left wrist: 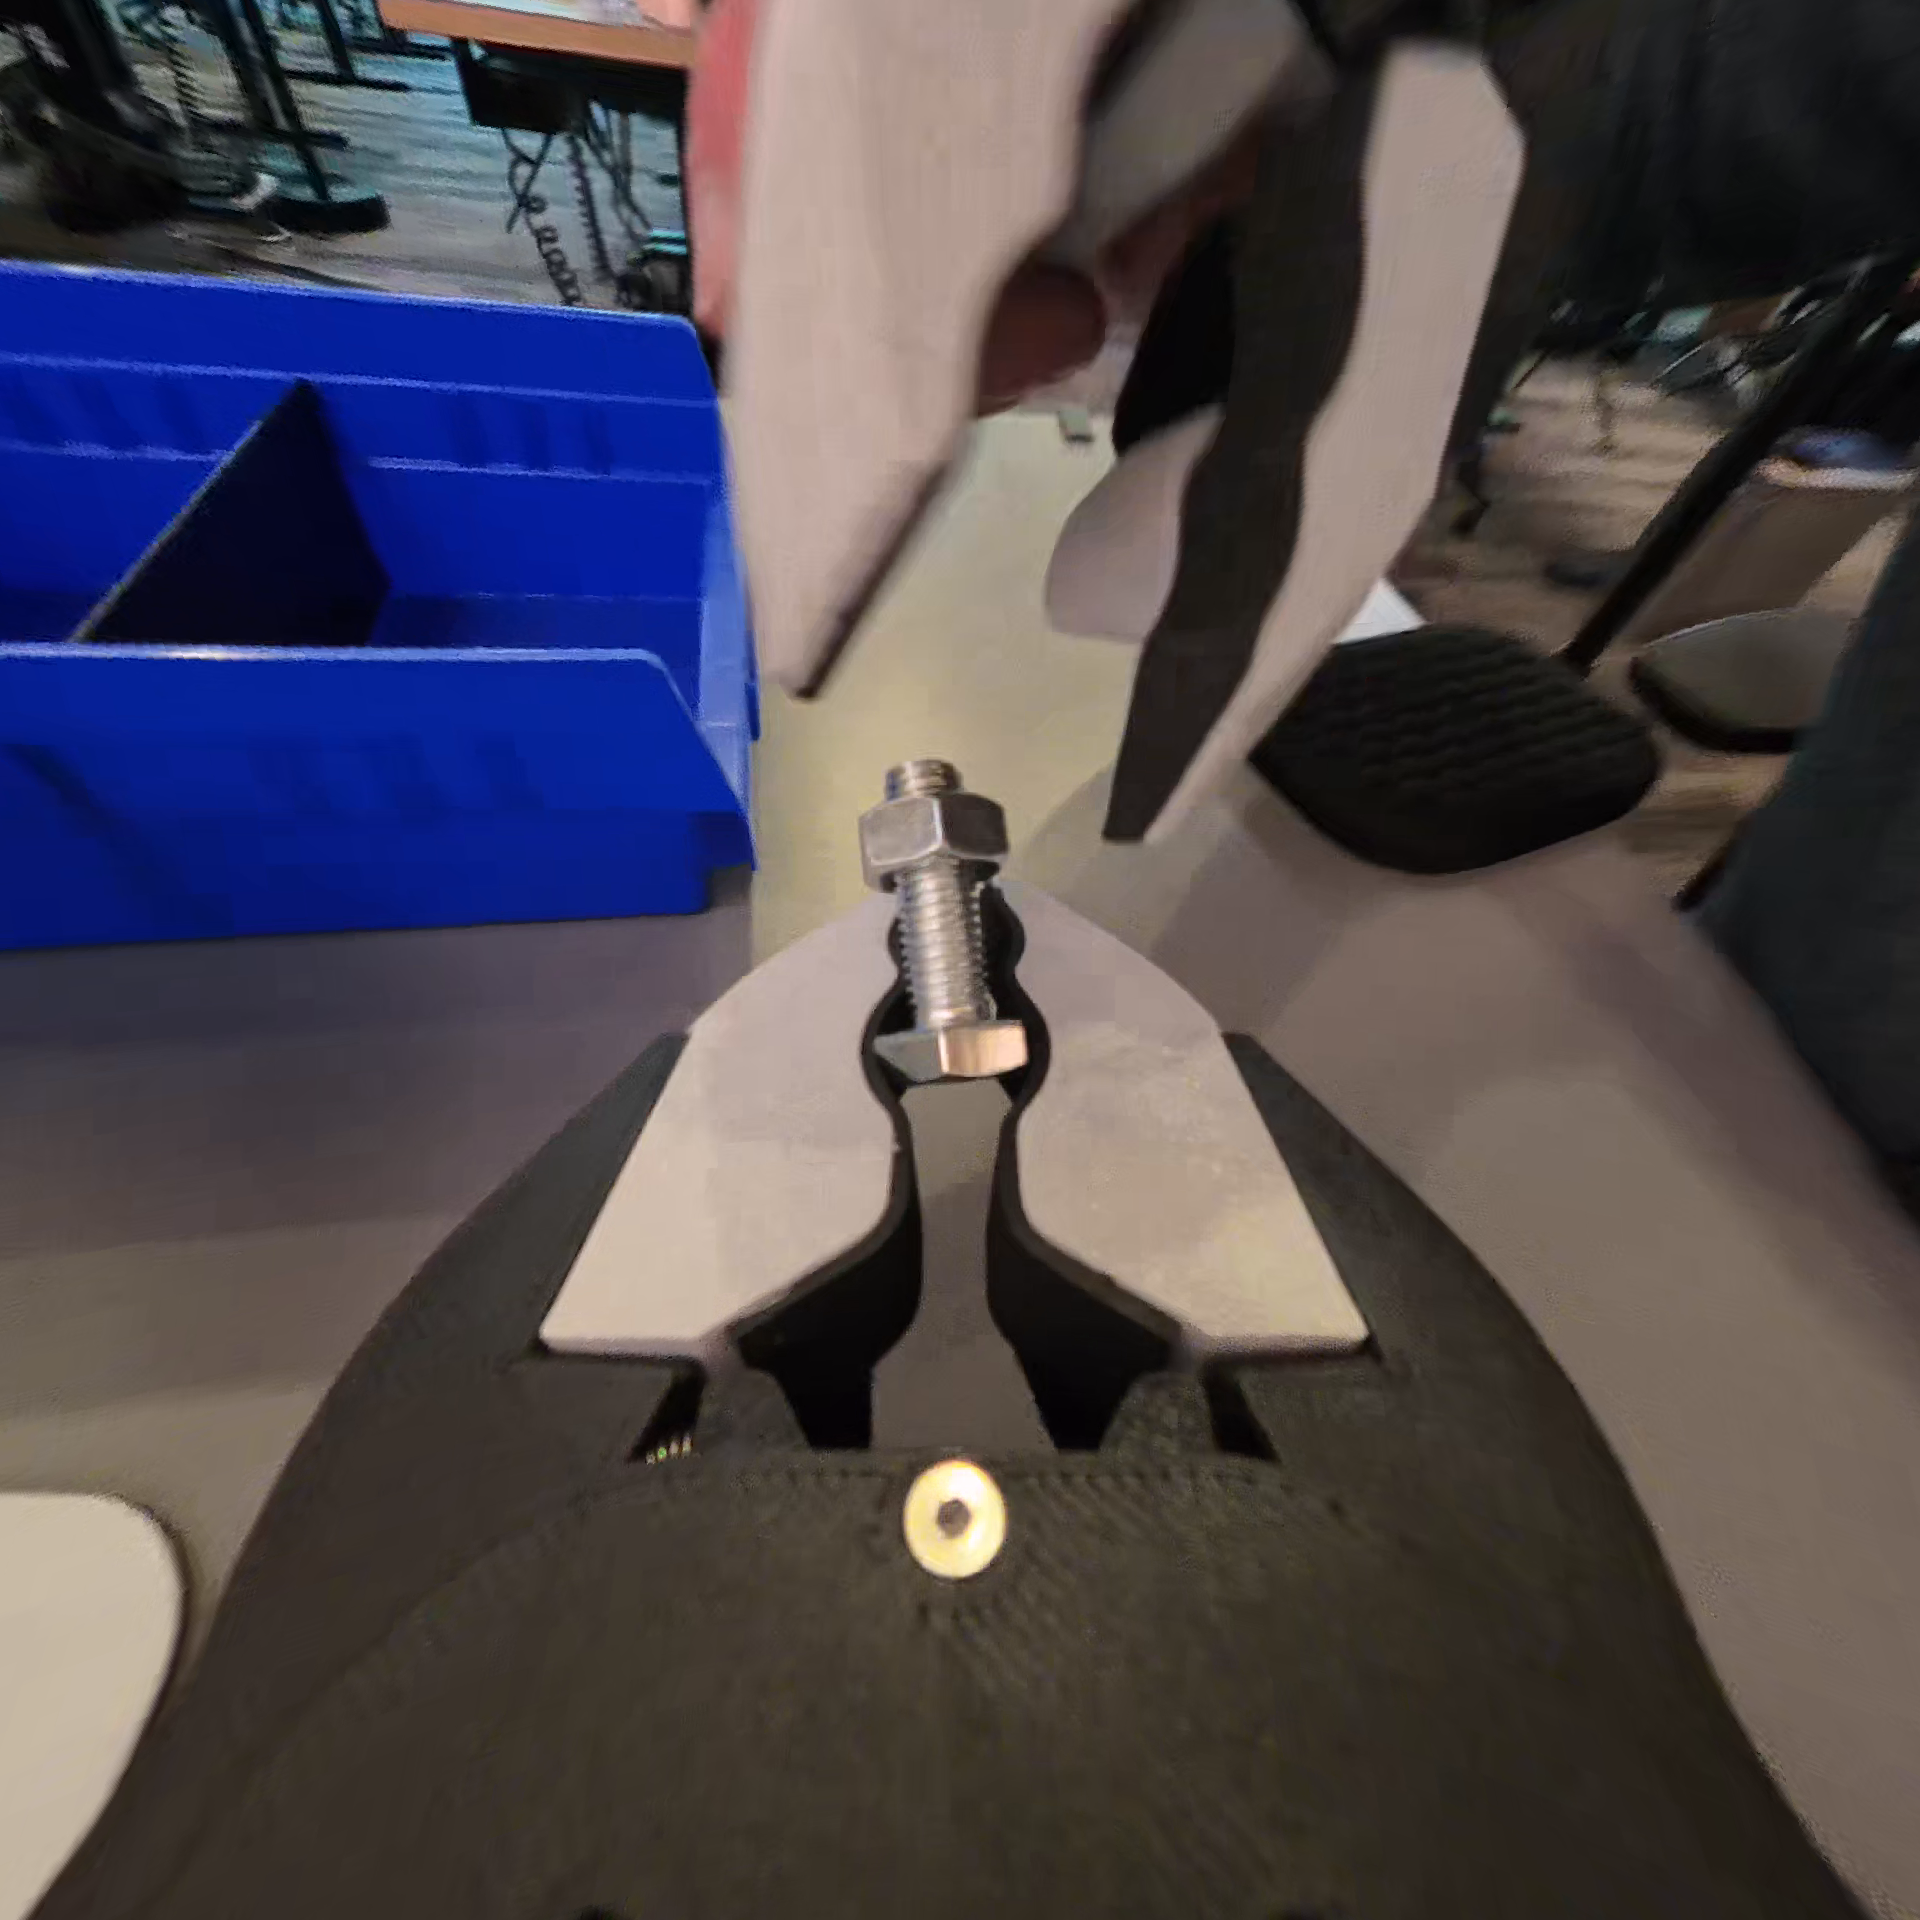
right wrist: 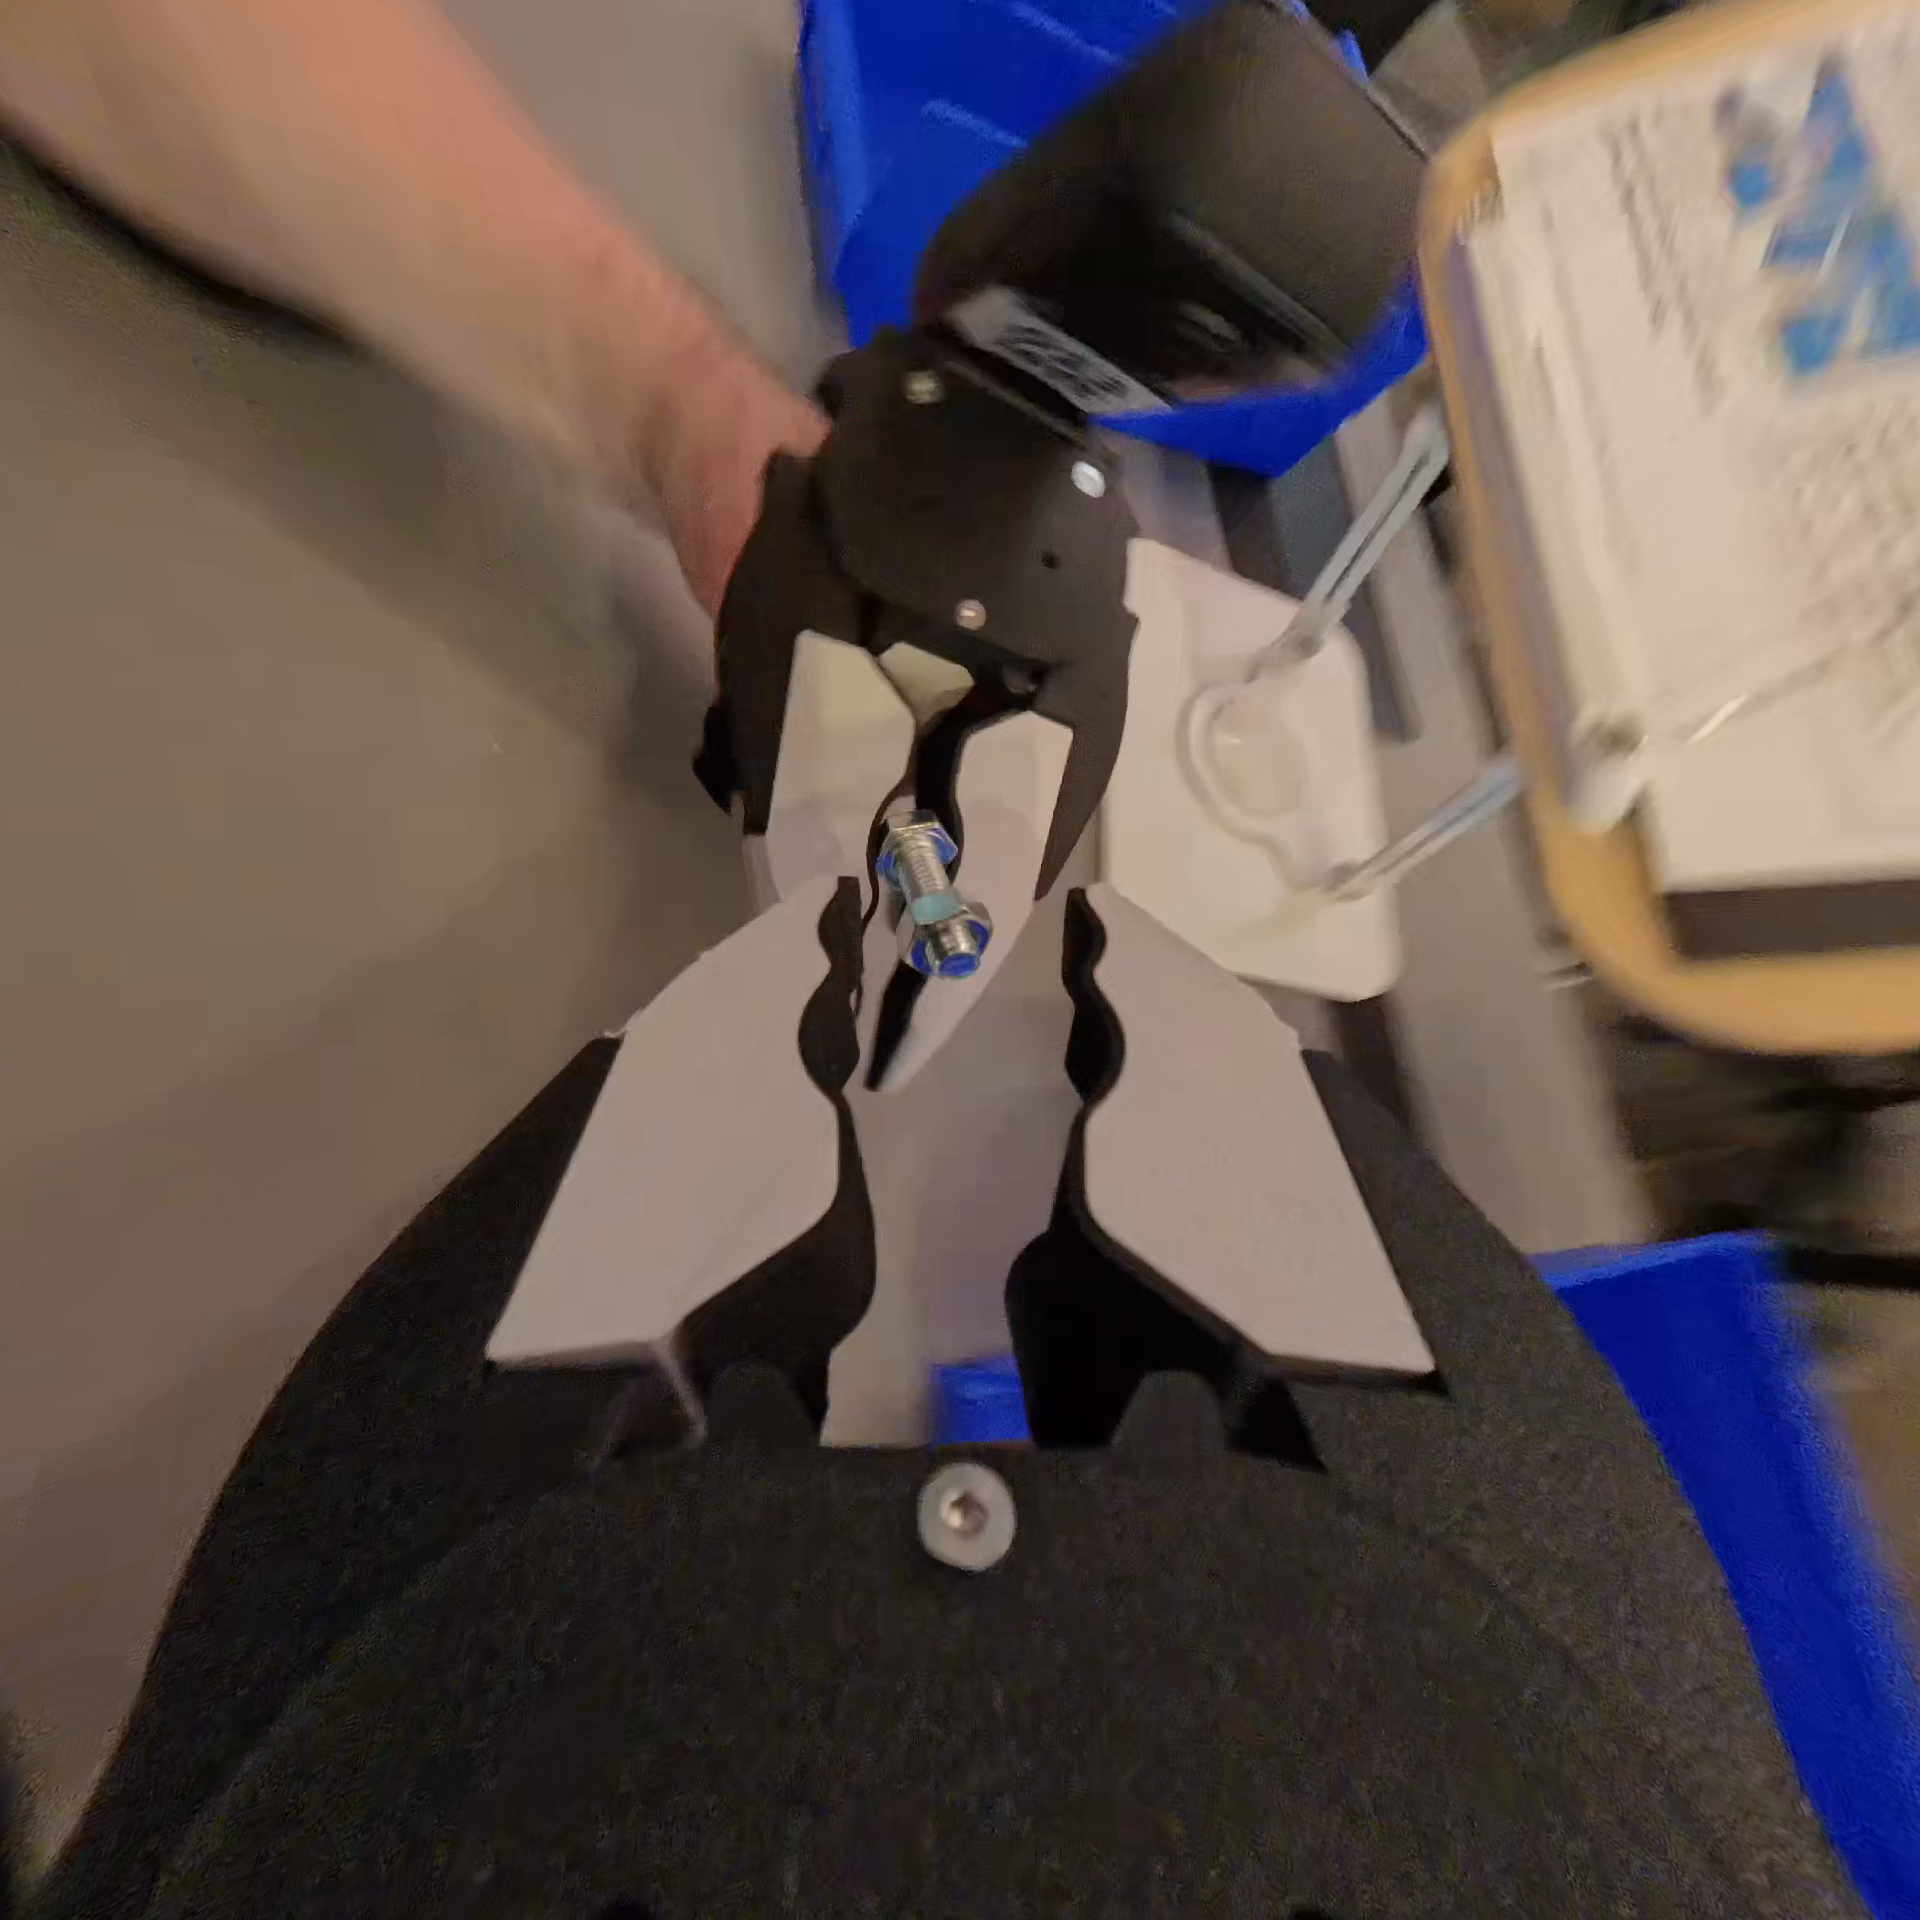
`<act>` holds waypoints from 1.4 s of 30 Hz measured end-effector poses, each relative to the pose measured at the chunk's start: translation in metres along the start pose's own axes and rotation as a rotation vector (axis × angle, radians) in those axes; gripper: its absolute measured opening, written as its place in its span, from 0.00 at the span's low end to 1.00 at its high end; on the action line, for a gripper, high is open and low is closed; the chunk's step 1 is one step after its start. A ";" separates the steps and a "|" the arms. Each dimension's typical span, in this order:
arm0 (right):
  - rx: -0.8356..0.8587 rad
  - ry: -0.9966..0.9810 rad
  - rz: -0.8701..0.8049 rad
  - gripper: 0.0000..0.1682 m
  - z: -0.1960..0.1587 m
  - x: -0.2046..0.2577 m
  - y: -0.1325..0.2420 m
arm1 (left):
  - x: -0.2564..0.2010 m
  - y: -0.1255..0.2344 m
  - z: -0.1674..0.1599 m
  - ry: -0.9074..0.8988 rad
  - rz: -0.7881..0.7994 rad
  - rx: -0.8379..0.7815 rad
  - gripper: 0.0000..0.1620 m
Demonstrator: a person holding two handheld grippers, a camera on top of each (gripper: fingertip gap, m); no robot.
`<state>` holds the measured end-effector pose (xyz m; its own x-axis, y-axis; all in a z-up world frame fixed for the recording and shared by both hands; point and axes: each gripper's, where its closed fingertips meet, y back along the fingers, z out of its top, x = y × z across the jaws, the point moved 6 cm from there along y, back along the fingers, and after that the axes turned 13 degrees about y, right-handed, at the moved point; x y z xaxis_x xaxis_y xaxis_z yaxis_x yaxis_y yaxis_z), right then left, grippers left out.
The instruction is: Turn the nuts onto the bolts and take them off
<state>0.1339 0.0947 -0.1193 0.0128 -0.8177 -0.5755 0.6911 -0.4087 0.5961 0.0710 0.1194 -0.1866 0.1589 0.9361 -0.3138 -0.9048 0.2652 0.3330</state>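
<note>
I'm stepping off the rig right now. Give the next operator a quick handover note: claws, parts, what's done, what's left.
Left claw: shut on the bolt, gripping its threaded shank, head toward the camera.
Right claw: open, empty, hanging near the bolt's free end.
Nut: on the bolt, close to the tip, a few threads showing past it.
Blue bin: beside the left claw on the table.
Left: grip the nut with the right claw and turn it, on or off; direction unclear from here.

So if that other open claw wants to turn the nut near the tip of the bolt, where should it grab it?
Probably across two opposite flat sides of the nut, coming from beyond the bolt's free threaded tip, in line with the bolt. The left gripper already clamps the shank and head end, so only the tip end is open. The right gripper is open in front of that tip.
</note>
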 end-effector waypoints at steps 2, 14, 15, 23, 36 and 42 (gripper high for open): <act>-0.083 -0.288 0.069 0.22 -0.010 -0.007 0.002 | -0.001 0.000 0.003 -0.054 0.063 -0.017 0.06; -0.155 -0.523 0.232 0.11 -0.024 0.002 -0.007 | -0.001 -0.005 0.004 -0.179 0.220 0.012 0.06; -0.139 -0.443 0.202 0.11 -0.022 0.003 -0.006 | -0.001 -0.005 0.004 -0.154 0.194 0.005 0.06; 0.262 0.700 -0.090 0.11 -0.008 0.023 -0.010 | -0.006 -0.010 -0.007 0.146 -0.191 0.022 0.06; -0.230 -0.660 0.291 0.13 -0.027 0.005 -0.005 | -0.003 -0.010 0.002 -0.159 0.181 0.025 0.06; -0.104 -0.336 0.194 0.11 -0.022 0.008 -0.005 | -0.005 -0.012 0.000 -0.047 0.059 0.030 0.06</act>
<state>0.1469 0.0991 -0.1394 -0.0748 -0.9698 -0.2321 0.7689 -0.2043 0.6058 0.0813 0.1117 -0.1897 0.1247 0.9601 -0.2505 -0.9009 0.2153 0.3768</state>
